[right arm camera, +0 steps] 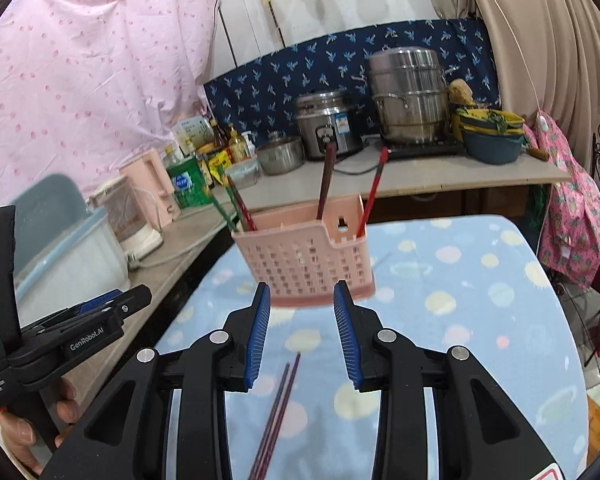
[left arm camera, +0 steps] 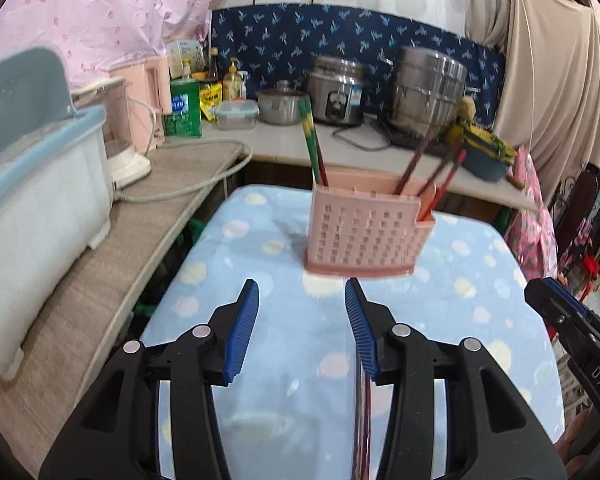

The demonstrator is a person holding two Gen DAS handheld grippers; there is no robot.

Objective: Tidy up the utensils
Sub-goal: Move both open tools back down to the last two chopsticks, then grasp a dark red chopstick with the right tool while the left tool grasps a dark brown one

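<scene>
The utensil holder (left arm camera: 360, 236) is pale pink with a grid of small holes; the chopsticks (right arm camera: 276, 412) lying on the blanket (left arm camera: 480, 280) are dark maroon; the blanket is light blue with pastel dots; both grippers' pads (right arm camera: 258, 336) are blue, ribbed, on black frames.

The left gripper (left arm camera: 302, 294) hangs over a table covered with a pale blue spotted cloth (left arm camera: 460, 292), its blue-padded jaws apart with nothing pressed between them. Just beyond the fingertips stands a pink perforated utensil holder (left arm camera: 364, 236) with several chopsticks (left arm camera: 314, 148) leaning out of it. A dark pair of chopsticks (left arm camera: 362, 420) lies on the cloth beneath the gripper. The right gripper (left arm camera: 556, 304) shows at the right edge.
</scene>
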